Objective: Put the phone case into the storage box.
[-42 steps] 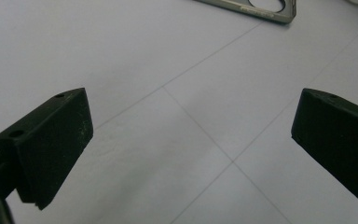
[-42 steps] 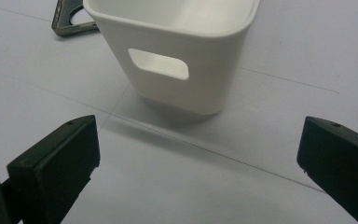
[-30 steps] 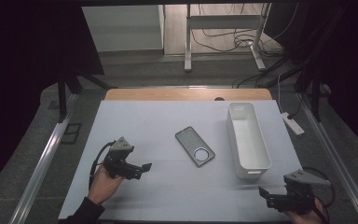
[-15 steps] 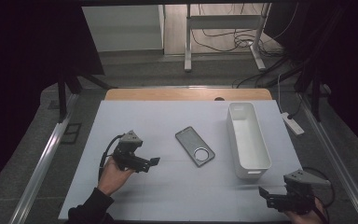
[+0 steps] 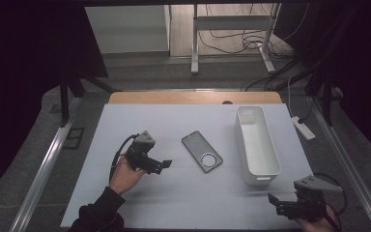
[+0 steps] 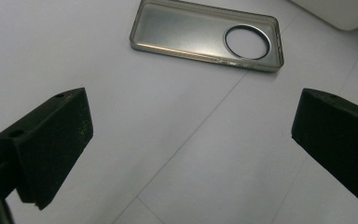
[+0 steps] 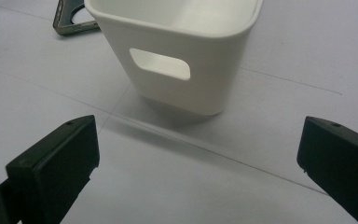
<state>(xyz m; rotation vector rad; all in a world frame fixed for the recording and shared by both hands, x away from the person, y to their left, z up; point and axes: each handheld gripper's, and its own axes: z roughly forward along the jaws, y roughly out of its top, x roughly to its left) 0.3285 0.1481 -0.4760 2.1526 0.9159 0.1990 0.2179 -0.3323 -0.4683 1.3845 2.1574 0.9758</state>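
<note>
Left gripper (image 5: 163, 165): jaws wide apart, holding nothing, above the table, pointing at the phone case.
Right gripper (image 5: 279, 204): jaws spread too, empty, at the table's near right corner.
Phone case (image 5: 202, 151): flat mid-table, between left gripper and bin.
Bin (image 5: 256, 144): white, open-topped, just right of the case.
Table (image 5: 183, 121): pale sheet.

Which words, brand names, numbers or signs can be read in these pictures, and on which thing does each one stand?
There are none to read.
The phone case shows no print, only a round ring.
The white bin is plain, with a handle hole.
The left gripper and right gripper carry no label that can be read.
</note>
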